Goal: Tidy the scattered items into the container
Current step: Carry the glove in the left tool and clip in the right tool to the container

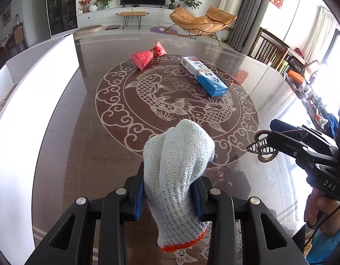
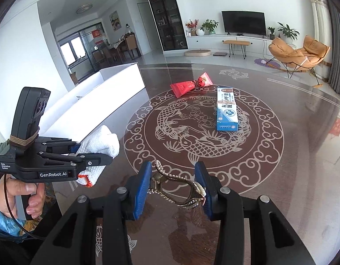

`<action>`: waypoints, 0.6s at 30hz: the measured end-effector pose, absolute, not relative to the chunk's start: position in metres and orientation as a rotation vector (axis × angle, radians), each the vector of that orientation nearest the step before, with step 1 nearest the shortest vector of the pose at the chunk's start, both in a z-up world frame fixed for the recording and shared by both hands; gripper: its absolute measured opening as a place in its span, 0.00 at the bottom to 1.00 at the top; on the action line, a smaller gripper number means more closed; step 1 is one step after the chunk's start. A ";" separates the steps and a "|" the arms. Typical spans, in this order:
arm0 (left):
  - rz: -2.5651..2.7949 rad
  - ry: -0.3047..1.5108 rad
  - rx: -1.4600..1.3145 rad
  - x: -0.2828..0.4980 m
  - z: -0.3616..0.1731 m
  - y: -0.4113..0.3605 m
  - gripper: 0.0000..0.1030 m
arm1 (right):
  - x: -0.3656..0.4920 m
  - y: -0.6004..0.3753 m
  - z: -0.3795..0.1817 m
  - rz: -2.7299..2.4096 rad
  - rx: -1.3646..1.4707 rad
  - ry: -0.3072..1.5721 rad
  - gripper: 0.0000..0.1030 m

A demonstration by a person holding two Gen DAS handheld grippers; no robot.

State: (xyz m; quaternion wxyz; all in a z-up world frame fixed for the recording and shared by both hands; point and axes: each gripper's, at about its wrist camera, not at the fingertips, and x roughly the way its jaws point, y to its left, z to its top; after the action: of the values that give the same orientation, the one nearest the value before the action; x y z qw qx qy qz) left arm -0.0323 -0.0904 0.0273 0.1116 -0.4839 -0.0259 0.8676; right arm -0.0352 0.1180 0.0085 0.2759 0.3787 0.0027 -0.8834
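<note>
Holding two things up off the table right now, one per claw. The left gripper [image 1: 167, 190] is clamped down on a knit work glove [image 1: 178, 172], blue pads squeezing it around the palm. The glove's long axis runs roughly along the gripper's pointing line: orange-trimmed cuff hanging back toward the camera, finger end flopped up and forward over the table [image 1: 81, 132]. It's pale grey-white with a chunky rib knit, and in the right wrist view it sits just in front of the white container [image 2: 117, 101], not in it.

The right gripper [image 2: 173, 187] has a metal hair clip [image 2: 181, 190] pinched between its blue pads, jaws about halfway in with the clip spanning the gap. The clip is bronze-ish with a beaded, twisty edge, lying crosswise between the fingers; in the left wrist view it pokes out of the fingertips toward the table's middle. Both grippers tilt downward, each held pistol-style by a hand [image 2: 17, 196] wrapped round the handle, blue sleeve showing.

Still lying on the dark table with the koi pattern: a red snack packet [image 1: 148, 55], pinched end toward the far edge, and a blue-and-white toothpaste box [image 1: 203, 75] just beside it, its long side running diagonally from far to near. The container sits along the table's left edge.
</note>
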 end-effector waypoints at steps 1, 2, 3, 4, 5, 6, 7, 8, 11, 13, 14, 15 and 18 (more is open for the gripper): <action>2.549 -0.080 -1.421 -0.032 0.027 -0.092 0.34 | -0.035 0.118 0.009 -2.373 1.019 0.006 0.40; 2.552 -0.084 -1.421 -0.031 0.027 -0.093 0.34 | -0.035 0.117 0.008 -2.374 1.020 0.005 0.40; 2.554 -0.088 -1.420 -0.030 0.027 -0.095 0.34 | -0.035 0.117 0.008 -2.376 1.018 0.007 0.40; 2.556 -0.091 -1.420 -0.030 0.028 -0.096 0.34 | -0.034 0.116 0.009 -2.378 1.016 0.011 0.40; 2.558 -0.094 -1.420 -0.029 0.028 -0.097 0.34 | -0.033 0.115 0.009 -2.377 1.015 0.014 0.40; 2.559 -0.098 -1.419 -0.028 0.028 -0.098 0.34 | -0.032 0.114 0.009 -2.378 1.013 0.017 0.40; 2.561 -0.102 -1.418 -0.026 0.028 -0.100 0.34 | -0.031 0.114 0.009 -2.380 1.011 0.021 0.40; 2.562 -0.108 -1.416 -0.026 0.029 -0.101 0.34 | -0.031 0.113 0.009 -2.380 1.010 0.025 0.40; 2.566 -0.131 -1.405 -0.024 0.033 -0.106 0.34 | -0.031 0.112 0.012 -2.384 1.004 0.030 0.40; 2.568 -0.146 -1.393 -0.023 0.039 -0.109 0.34 | -0.031 0.112 0.015 -2.389 0.998 0.028 0.40; 2.571 -0.159 -1.382 -0.022 0.044 -0.113 0.34 | -0.030 0.111 0.018 -2.393 0.993 0.029 0.40; 2.574 -0.176 -1.369 -0.021 0.049 -0.116 0.34 | -0.030 0.111 0.020 -2.395 0.988 0.031 0.40; 2.597 -0.212 -1.333 -0.018 0.068 -0.133 0.34 | -0.032 0.105 0.032 -2.400 0.963 0.049 0.40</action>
State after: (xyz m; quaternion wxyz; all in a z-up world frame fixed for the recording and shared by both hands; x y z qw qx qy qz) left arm -0.0177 -0.1331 0.0682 0.1069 -0.4529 -0.0721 0.8822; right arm -0.0316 0.1051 0.0320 0.2739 0.3581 0.0182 -0.8924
